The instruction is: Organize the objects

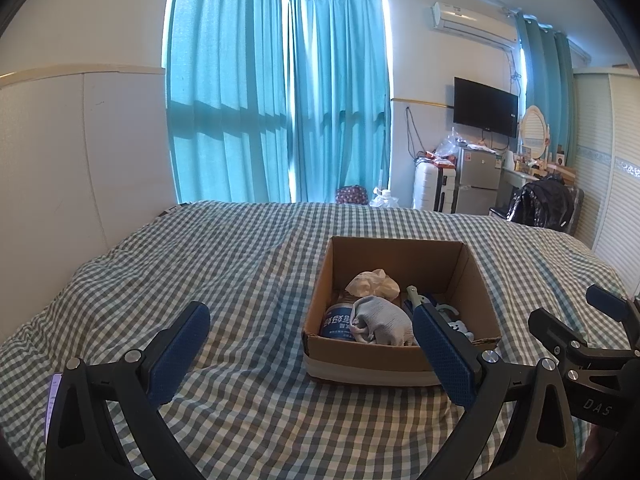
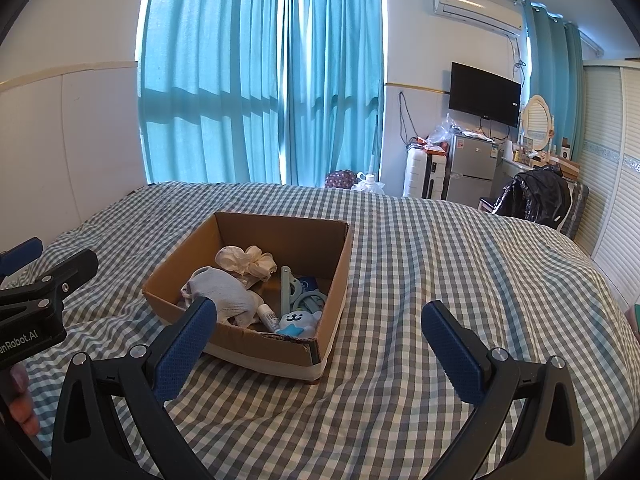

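1. Hovering both tools above the checked bedspread (image 1: 240, 264), I have the left gripper (image 1: 310, 354) spread wide with nothing between its blue pads, and the right gripper (image 2: 320, 346) equally wide and empty.
2. I see the cardboard box (image 1: 400, 356) at 1 o'clock from the left gripper and at 11 o'clock from the right one, so it sits between my 2 tools, within reach of either.
3. I judge the goods are gathered in the box because that is where the tidying collects them: a grey sock (image 1: 384, 320), a cream crumpled cloth (image 1: 372, 282) and a blue-labelled can (image 1: 336, 322) lie touching one another.
4. I find nothing loose on the bedspread in either view, so I judge the sorting is near its end, or the box contents themselves want arranging.
5. My right wrist view shows what the left mostly hides behind its own finger: a blue bear-faced toy (image 2: 298, 320) at the near corner, a small white tube (image 2: 269, 316) beside it, and a pale green clip (image 2: 290, 284).
6. My left wrist view alone shows the can's label; in the right view the sock covers it.
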Demonstrator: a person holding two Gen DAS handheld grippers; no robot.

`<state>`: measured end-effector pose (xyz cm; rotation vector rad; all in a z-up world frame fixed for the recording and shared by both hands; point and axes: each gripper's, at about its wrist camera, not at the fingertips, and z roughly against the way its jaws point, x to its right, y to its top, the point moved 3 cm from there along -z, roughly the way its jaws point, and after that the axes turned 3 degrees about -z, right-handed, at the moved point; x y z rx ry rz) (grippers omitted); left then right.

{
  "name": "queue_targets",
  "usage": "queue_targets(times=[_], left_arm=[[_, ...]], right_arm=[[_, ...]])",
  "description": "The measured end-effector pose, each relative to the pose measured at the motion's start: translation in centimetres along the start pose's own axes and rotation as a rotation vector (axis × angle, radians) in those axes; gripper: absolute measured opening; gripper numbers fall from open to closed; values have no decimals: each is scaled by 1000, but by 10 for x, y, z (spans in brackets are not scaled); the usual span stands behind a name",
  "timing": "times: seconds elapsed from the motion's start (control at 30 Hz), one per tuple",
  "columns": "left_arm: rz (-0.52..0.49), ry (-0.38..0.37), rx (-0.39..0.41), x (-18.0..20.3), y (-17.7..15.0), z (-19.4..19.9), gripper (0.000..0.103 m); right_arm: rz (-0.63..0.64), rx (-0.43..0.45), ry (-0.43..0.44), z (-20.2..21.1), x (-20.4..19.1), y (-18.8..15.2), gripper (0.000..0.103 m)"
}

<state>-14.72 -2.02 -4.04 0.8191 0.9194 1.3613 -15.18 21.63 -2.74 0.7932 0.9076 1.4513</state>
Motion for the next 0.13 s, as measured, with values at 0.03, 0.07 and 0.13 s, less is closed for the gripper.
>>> queue_targets(times=[0.03, 0.07, 0.13], left_arm=[[4, -1, -1, 0, 0, 0, 103], [7, -3, -3, 0, -1, 0, 103], [8, -3, -4, 0, 0, 0, 103]], right_arm=[[1, -1, 1, 0, 0, -1, 103], [2, -2, 2, 0, 0, -2, 103], [3, -2, 2, 0, 0, -2, 103]])
